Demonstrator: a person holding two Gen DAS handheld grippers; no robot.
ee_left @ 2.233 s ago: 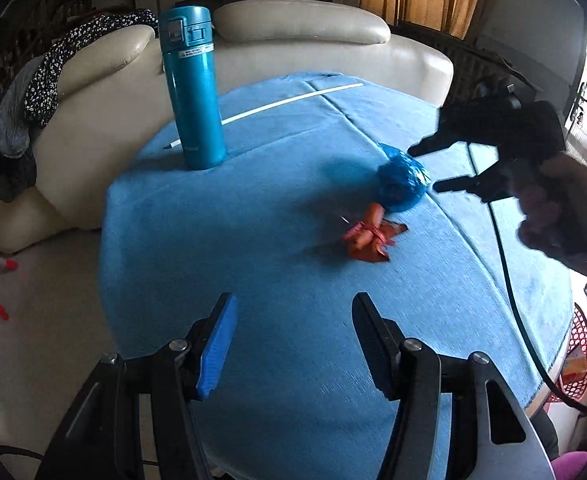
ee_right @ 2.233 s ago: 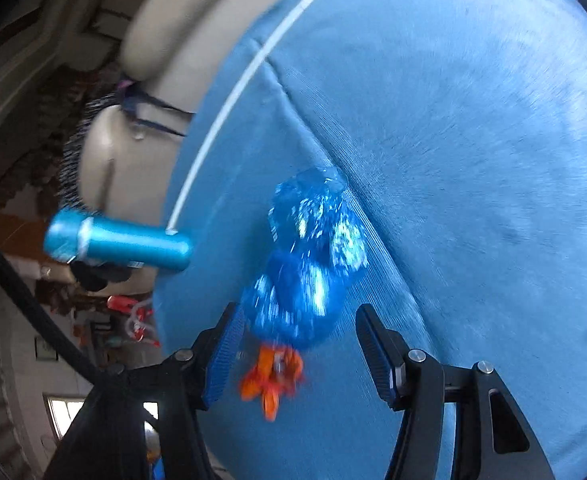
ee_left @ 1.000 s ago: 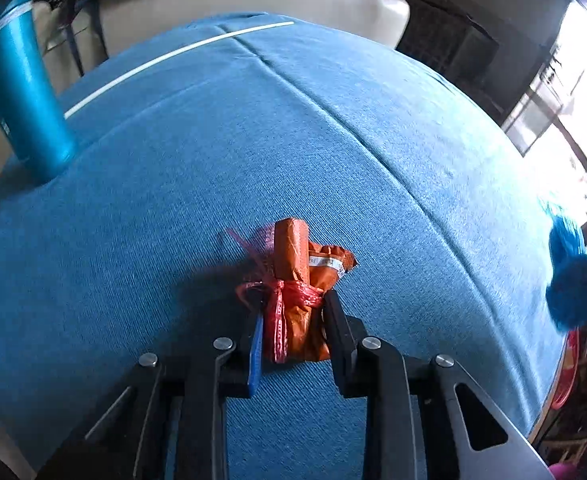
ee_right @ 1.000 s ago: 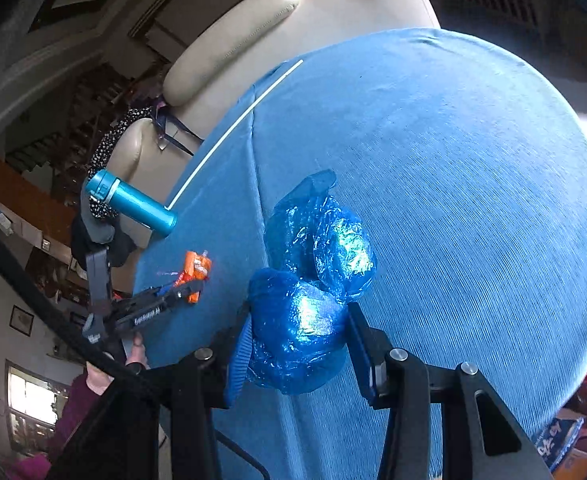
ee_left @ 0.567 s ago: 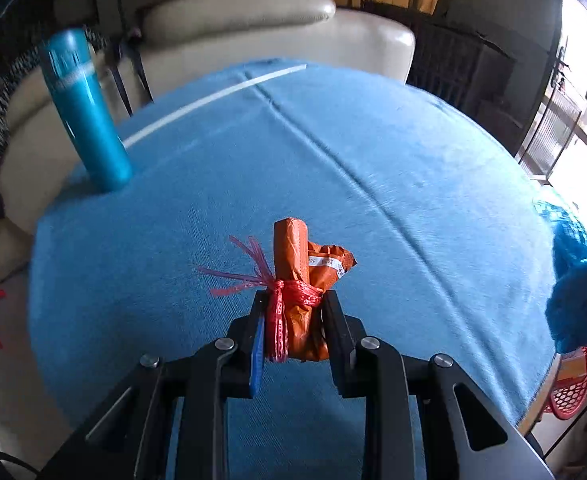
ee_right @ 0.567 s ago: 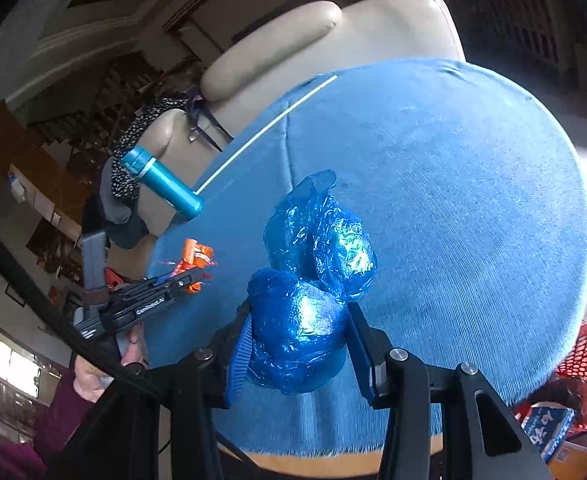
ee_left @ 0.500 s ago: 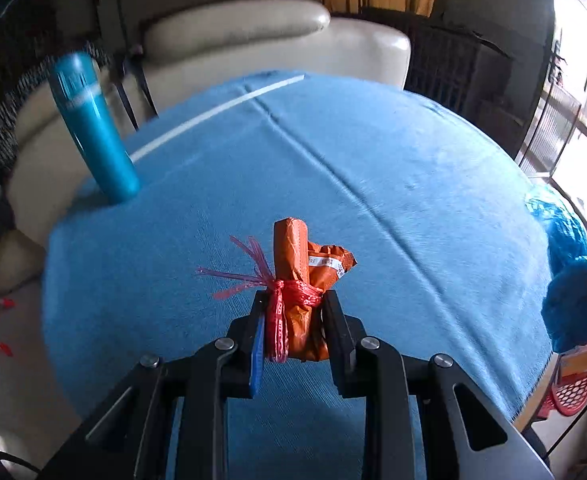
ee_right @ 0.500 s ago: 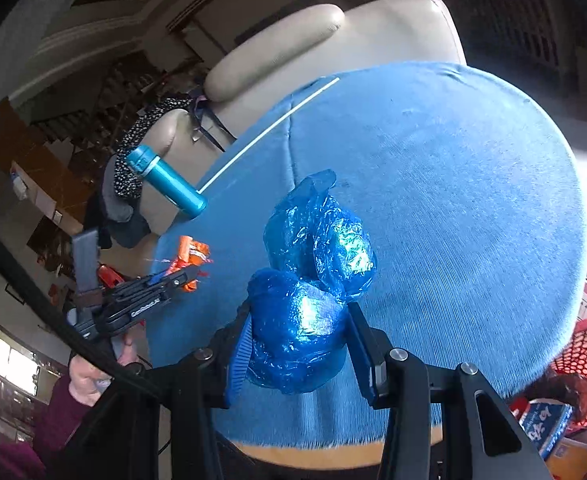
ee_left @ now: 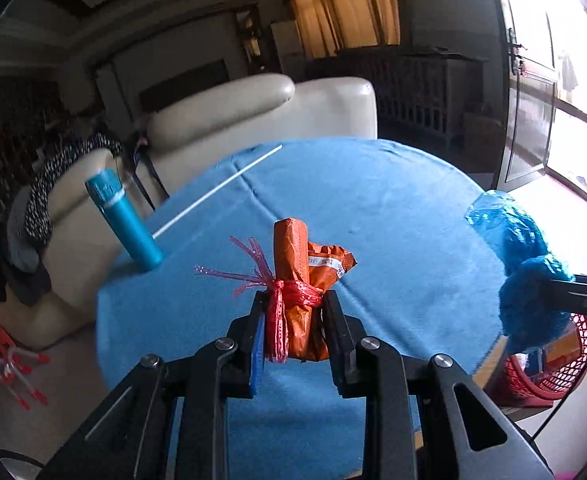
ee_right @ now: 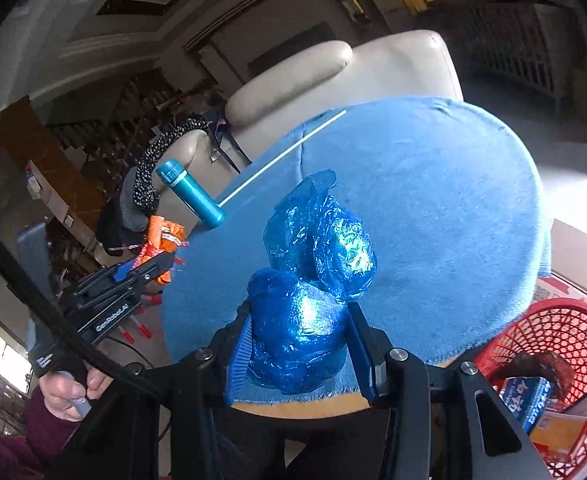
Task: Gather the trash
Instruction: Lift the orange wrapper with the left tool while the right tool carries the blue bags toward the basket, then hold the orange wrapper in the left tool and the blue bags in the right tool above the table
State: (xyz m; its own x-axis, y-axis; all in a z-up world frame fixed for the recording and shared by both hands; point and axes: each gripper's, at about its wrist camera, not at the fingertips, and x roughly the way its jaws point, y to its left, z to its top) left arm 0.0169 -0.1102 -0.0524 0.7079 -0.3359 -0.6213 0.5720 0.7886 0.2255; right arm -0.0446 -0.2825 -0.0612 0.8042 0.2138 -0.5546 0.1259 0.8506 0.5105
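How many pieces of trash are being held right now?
2: an orange wrapper in the left claw, a blue bag in the right claw. None visible on the table.

"GenRobot.AI" on left gripper

Bottle on table, sofa behind

A thin stick lies beside the bottle; a basket sits below the table's near right edge.
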